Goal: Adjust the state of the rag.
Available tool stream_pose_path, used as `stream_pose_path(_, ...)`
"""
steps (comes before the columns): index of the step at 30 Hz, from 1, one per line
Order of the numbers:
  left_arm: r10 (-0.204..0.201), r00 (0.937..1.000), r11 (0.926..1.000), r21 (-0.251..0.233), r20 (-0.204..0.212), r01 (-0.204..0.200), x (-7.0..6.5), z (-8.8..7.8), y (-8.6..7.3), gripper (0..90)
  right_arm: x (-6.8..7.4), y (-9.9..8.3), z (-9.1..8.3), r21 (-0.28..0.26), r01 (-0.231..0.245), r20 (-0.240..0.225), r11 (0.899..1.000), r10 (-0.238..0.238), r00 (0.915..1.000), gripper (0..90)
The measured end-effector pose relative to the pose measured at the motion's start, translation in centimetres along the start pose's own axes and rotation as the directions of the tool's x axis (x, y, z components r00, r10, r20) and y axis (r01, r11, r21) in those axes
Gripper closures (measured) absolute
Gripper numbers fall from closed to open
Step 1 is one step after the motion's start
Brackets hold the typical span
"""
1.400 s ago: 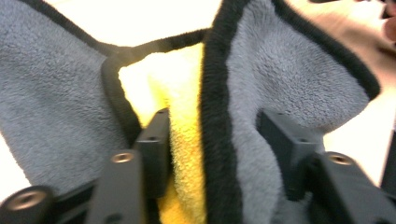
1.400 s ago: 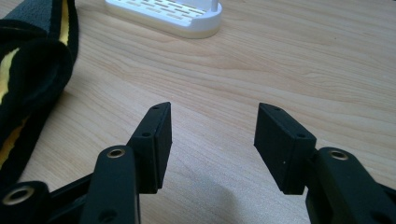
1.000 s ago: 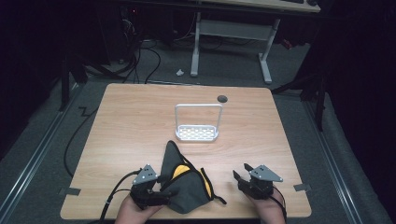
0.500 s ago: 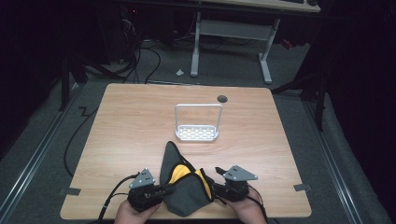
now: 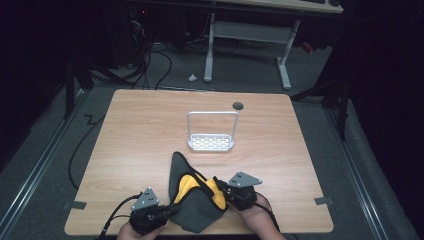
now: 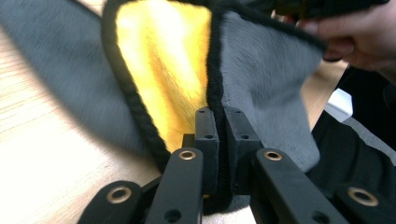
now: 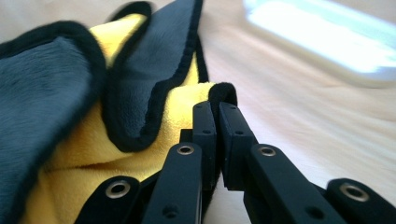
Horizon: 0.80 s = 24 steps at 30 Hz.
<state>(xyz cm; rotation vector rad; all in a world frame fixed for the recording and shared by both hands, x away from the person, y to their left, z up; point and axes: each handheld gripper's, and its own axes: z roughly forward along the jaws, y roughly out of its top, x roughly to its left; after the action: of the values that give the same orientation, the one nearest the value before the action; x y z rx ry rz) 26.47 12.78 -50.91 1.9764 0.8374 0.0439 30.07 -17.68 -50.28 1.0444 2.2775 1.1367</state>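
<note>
Cloth (image 5: 196, 207) hides both grippers' tips — near edge cut off.

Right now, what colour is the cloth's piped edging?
Black, clearest in the left gripper view on the grey-and-yellow cloth.

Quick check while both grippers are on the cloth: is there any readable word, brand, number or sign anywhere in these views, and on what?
None can be read.
The grey and yellow cloth shows no tag or print.
The white rack, the table and the black jaws in both gripper views carry no lettering.
The left gripper and right gripper are shut on the cloth's black hem.
</note>
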Motion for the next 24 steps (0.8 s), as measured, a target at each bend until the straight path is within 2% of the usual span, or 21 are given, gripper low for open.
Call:
stream_pose_path(1,0.006,1.0,1.0,0.005,-0.001,-0.006,0.0,0.2,0.1,84.9,-1.0,-0.3,-0.9,-0.032,-0.025,0.051,0.999,0.027,0.9984,86.8)
stream_pose_path(2,0.014,0.9999,0.9998,0.011,0.001,-0.014,-0.1,0.5,0.2,84.9,-1.0,-0.3,-0.9,-0.032,-0.025,0.051,0.999,0.027,0.9984,86.8)
stream_pose_path(4,0.025,0.9996,0.9995,0.021,0.011,-0.025,-0.1,1.1,0.4,85.1,-2.1,-0.7,-1.9,-0.06,-0.053,0.108,0.997,0.059,0.9924,86.9)
stream_pose_path(6,0.037,0.9991,0.9988,0.032,0.02,-0.038,-0.1,1.8,0.6,85.2,-3.4,-1.3,-3.1,-0.085,-0.088,0.16,0.993,0.101,0.9819,86.8)
stream_pose_path(9,0.05,0.9972,0.9977,0.044,0.056,-0.052,-0.3,2.9,0.9,85.2,-5.0,-2.4,-4.7,-0.109,-0.144,0.209,0.984,0.165,0.9639,86.8)
stream_pose_path(12,0.067,0.9919,0.9932,0.088,0.108,-0.077,-1.2,4.2,1.0,84.7,-5.7,-3.6,-5.6,-0.09,-0.164,0.243,0.982,0.181,0.953,86.6)
stream_pose_path(14,0.093,0.989,0.988,0.113,0.115,-0.106,-1.8,4.9,0.7,81.2,-5.7,-4.0,-5.8,-0.069,-0.158,0.253,0.985,0.171,0.9524,86.5)
stream_pose_path(15,0.097,0.9881,0.986,0.123,0.119,-0.112,-1.9,5.1,0.7,76.6,-5.7,-4.2,-5.8,-0.059,-0.16,0.256,0.985,0.17,0.9516,86.4)
stream_pose_path(17,0.089,0.9879,0.9883,0.112,0.127,-0.103,-1.9,4.9,0.9,65.2,-5.8,-4.5,-5.8,-0.046,-0.163,0.255,0.986,0.17,0.952,86.2)
stream_pose_path(19,0.082,0.9889,0.9924,0.082,0.124,-0.092,-1.4,4.1,1.2,55.4,-6.0,-4.8,-5.8,-0.04,-0.166,0.259,0.985,0.17,0.9506,85.9)
stream_pose_path(20,0.082,0.9899,0.9943,0.059,0.116,-0.089,-1.0,3.5,1.5,55.4,-6.0,-4.8,-5.8,-0.04,-0.166,0.259,0.985,0.17,0.9506,85.9)
stream_pose_path(22,0.055,0.9952,0.9984,0.01,0.082,-0.056,0.3,2.3,2.0,52.4,-6.1,-4.8,-5.8,-0.043,-0.174,0.26,0.984,0.179,0.9489,85.5)
stream_pose_path(24,0.03,0.9992,0.9991,-0.032,0.026,-0.03,1.9,1.8,2.6,53.2,-6.1,-4.8,-5.8,-0.043,-0.172,0.259,0.984,0.177,0.9495,85.4)
